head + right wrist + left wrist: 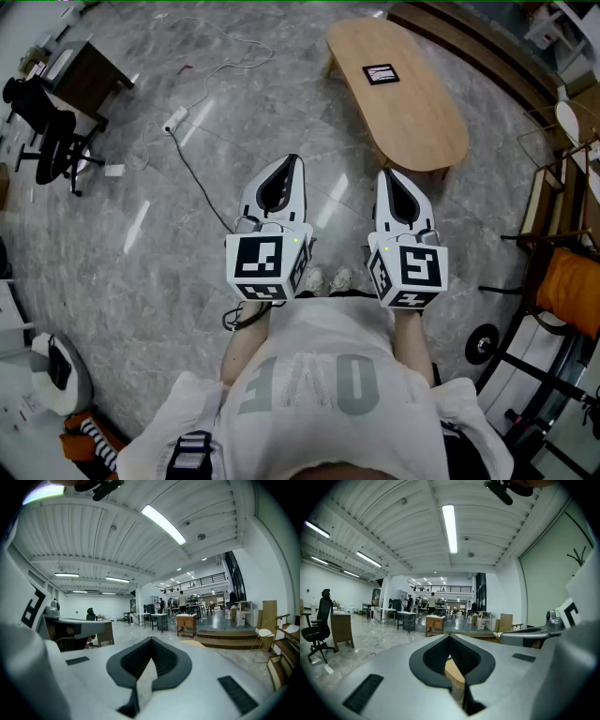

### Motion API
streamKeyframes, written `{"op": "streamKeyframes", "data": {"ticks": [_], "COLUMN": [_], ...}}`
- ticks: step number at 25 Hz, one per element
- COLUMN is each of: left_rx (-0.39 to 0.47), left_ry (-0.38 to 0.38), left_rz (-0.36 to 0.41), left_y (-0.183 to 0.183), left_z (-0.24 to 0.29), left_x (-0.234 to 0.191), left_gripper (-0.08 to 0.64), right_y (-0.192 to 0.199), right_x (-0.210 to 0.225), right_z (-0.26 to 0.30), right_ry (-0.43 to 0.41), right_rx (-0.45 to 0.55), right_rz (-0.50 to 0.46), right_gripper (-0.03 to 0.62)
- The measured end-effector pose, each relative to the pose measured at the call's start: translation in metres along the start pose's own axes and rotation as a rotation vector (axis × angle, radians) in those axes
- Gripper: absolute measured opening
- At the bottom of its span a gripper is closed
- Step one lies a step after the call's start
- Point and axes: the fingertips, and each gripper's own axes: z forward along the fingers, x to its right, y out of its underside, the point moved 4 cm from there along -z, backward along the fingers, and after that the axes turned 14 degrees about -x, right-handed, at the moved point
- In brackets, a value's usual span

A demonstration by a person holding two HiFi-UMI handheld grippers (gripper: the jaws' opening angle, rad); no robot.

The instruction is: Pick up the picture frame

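The picture frame (381, 73), small and dark with a white mat, lies flat on the oval wooden table (422, 117) at the far upper right of the head view. My left gripper (292, 161) and right gripper (386, 174) are held side by side in front of my chest, well short of the table and pointing towards it. Both have their jaws shut with nothing between them. In the left gripper view the tips of the left gripper (450, 637) meet, as do those of the right gripper (151, 640) in the right gripper view. Neither gripper view shows the frame.
A power strip with a long cable (176, 119) lies on the marble floor left of the grippers. An office chair (52, 141) and a wooden desk (89, 75) stand at the far left. Chairs, one with an orange cushion (569, 286), crowd the right edge.
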Motion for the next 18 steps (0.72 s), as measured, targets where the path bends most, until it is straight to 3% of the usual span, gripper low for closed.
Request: {"op": "streamKeyframes", "data": {"ticks": [5, 14, 18], "left_rx": [-0.005, -0.014, 0.006], "left_ry": [-0.001, -0.014, -0.039], "left_rz": [-0.002, -0.016, -0.02], "left_y": [0.002, 0.002, 0.001], "left_z": [0.01, 0.029, 0.035], "left_x": [0.004, 0.019, 0.027], "left_gripper": [0.009, 0.009, 0.009], "right_y": [-0.004, -0.001, 0.002], "right_x": [0.012, 0.033, 0.048], "right_z": [0.003, 0.01, 0.011], "right_ry": [-0.027, -0.063, -0.103], "right_rx": [0.023, 0.004, 0.017], "right_rz": [0.04, -0.011, 0.011], "right_gripper": [0.006, 0.005, 0.005]}}
